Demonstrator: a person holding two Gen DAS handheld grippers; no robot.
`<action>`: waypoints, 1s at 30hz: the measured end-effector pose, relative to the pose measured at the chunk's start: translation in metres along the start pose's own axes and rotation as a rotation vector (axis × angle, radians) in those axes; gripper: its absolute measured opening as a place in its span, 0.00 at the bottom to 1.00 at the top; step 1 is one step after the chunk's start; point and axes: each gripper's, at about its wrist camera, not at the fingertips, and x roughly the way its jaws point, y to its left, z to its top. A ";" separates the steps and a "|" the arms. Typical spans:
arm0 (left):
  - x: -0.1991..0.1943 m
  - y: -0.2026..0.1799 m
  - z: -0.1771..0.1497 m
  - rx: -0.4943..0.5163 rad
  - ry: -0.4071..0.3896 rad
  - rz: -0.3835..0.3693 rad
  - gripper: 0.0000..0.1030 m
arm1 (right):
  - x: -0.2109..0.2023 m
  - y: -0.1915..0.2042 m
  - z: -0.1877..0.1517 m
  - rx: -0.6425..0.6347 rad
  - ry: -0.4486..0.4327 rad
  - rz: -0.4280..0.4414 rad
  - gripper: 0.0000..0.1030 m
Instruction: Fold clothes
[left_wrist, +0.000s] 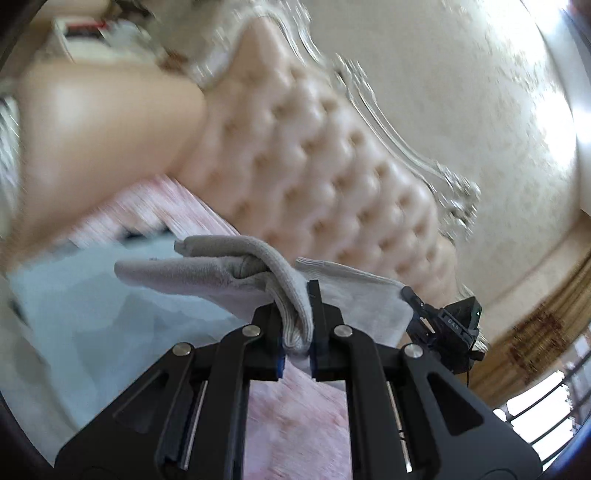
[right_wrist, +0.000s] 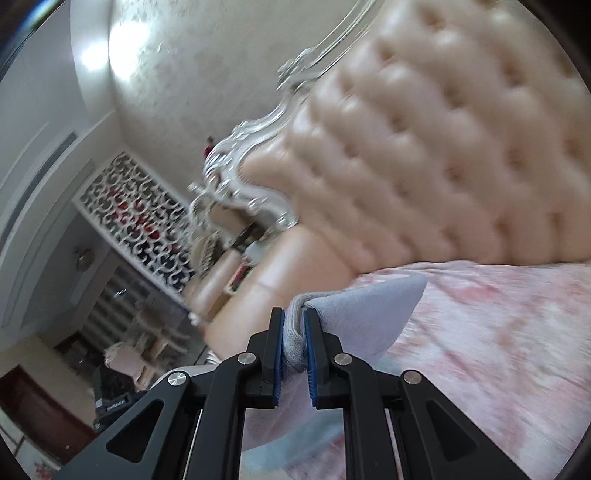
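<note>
Two tongs, both pinching: my left tongs (left_wrist: 297, 317) and right tongs (right_wrist: 293, 332) each clamped an edge of one grey knit garment (left_wrist: 207, 269), held aloft above the pink bed (right_wrist: 480, 332). Step, I judged: lifting to spread. Next: lay it flat, keeping clear of the tufted headboard (left_wrist: 314, 158) close behind.

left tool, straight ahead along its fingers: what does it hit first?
Beyond the gray garment it is shut on, the left tool would probably meet the tufted headboard. Blur and fisheye leave depth unclear.
</note>
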 end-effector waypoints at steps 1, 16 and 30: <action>-0.009 0.008 0.009 0.006 -0.024 0.026 0.10 | 0.021 0.007 0.003 -0.015 0.011 0.002 0.10; 0.036 0.152 -0.104 -0.066 0.090 0.254 0.10 | 0.200 -0.121 -0.127 0.149 0.295 -0.149 0.11; 0.022 0.162 -0.134 -0.149 0.066 0.322 0.12 | 0.201 -0.109 -0.111 0.015 0.295 -0.190 0.12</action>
